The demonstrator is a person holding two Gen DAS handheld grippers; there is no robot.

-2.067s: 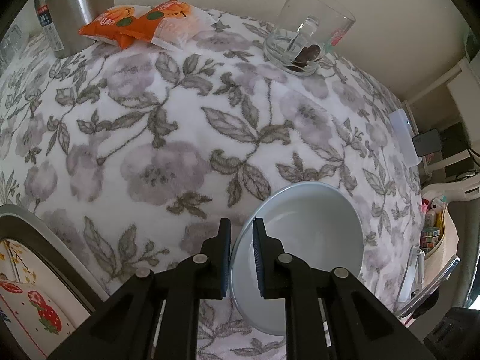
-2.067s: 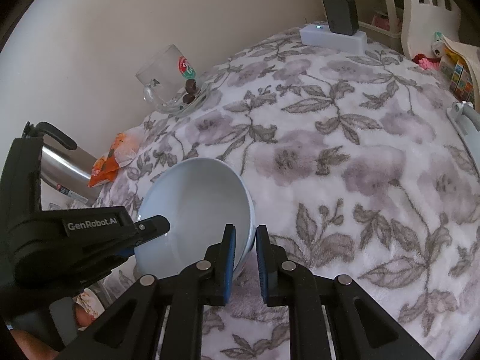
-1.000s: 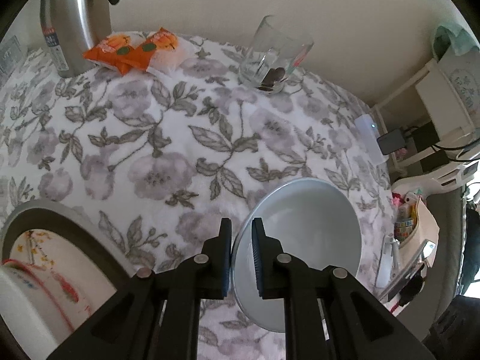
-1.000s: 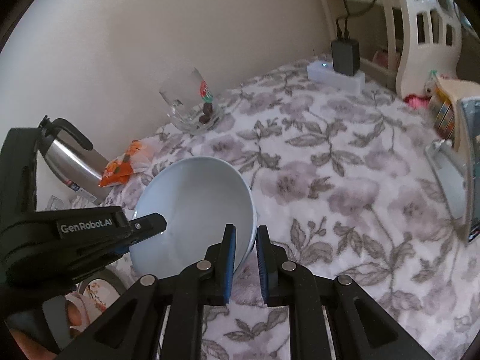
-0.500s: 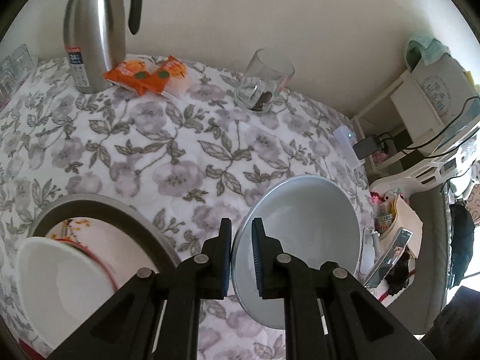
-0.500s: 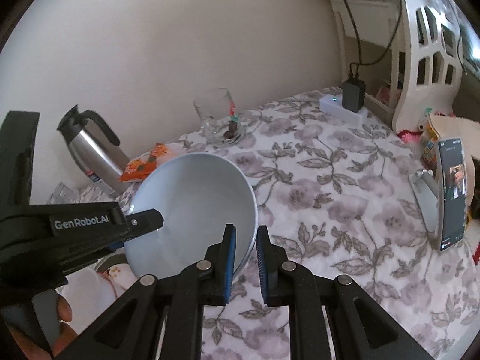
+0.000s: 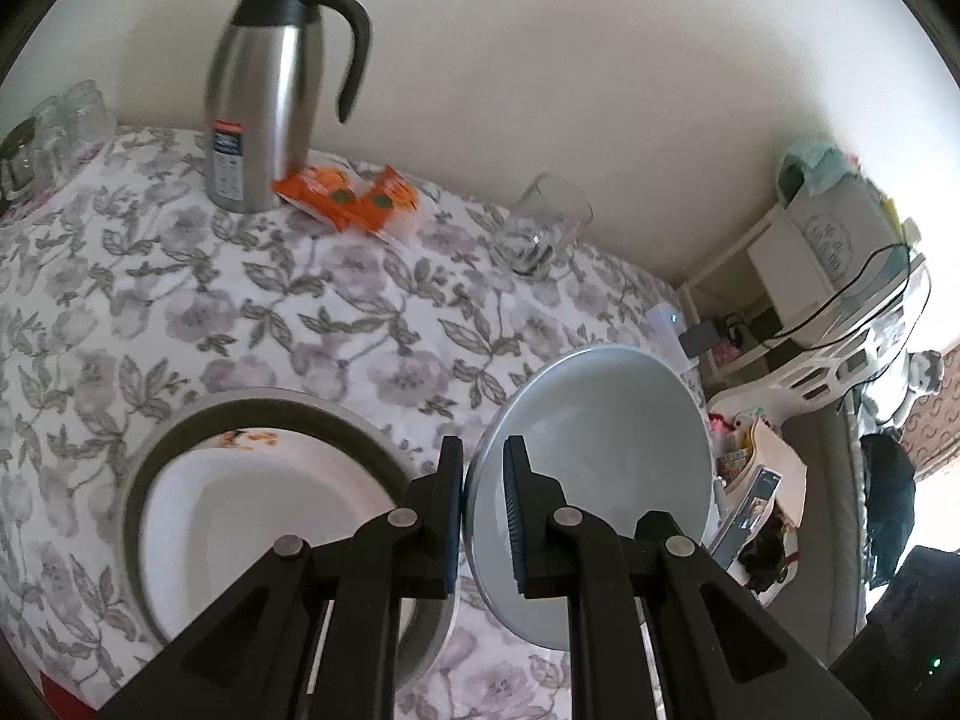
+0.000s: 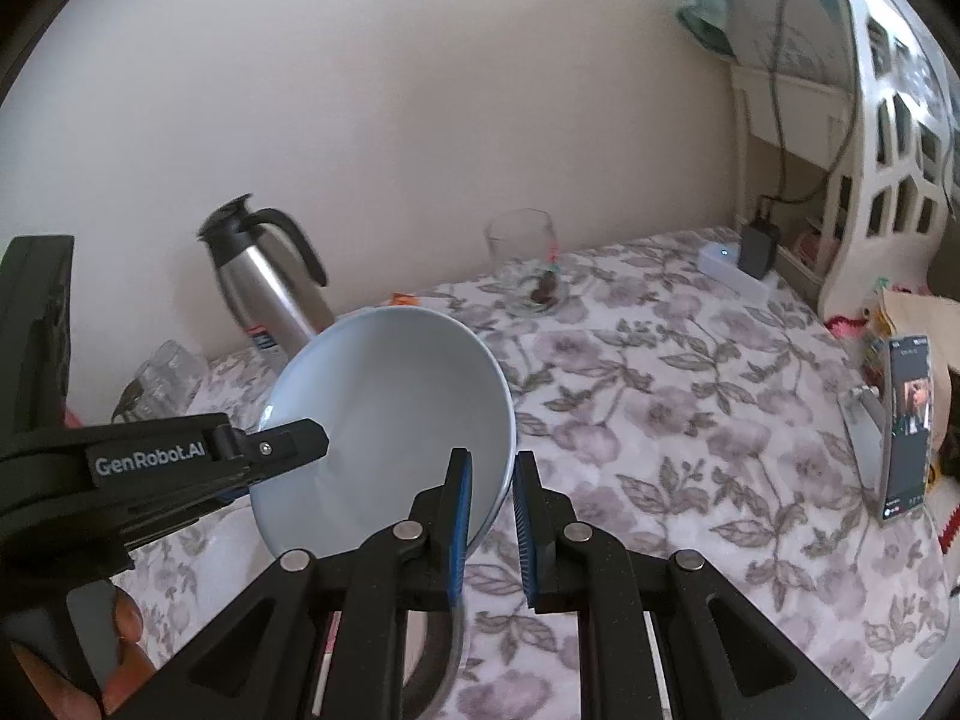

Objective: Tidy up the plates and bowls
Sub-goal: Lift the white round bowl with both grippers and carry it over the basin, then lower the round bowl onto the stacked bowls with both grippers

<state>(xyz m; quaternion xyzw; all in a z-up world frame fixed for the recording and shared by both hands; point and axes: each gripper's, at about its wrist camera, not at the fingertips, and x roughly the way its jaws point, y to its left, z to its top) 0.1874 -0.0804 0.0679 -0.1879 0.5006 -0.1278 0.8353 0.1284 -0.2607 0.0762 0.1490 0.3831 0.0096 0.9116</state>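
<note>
A pale blue bowl (image 7: 600, 468) is held in the air between both grippers, tilted. My left gripper (image 7: 483, 510) is shut on its left rim. My right gripper (image 8: 493, 516) is shut on its right rim; the bowl also shows in the right wrist view (image 8: 390, 420), with the left gripper (image 8: 288, 441) clamped on its far side. Below and left of the bowl a grey plate (image 7: 270, 411) holds a white bowl (image 7: 252, 534) on the floral tablecloth.
A steel thermos jug (image 7: 264, 96), orange snack packets (image 7: 348, 195) and a glass mug (image 7: 540, 228) stand along the back of the table by the wall. Glassware (image 7: 48, 126) sits at far left. A phone on a stand (image 8: 906, 426) is at the right table edge.
Both grippers have lifted the blue bowl up off the table and carried it left. The grey plate with the white bowl has come into view beneath it.
</note>
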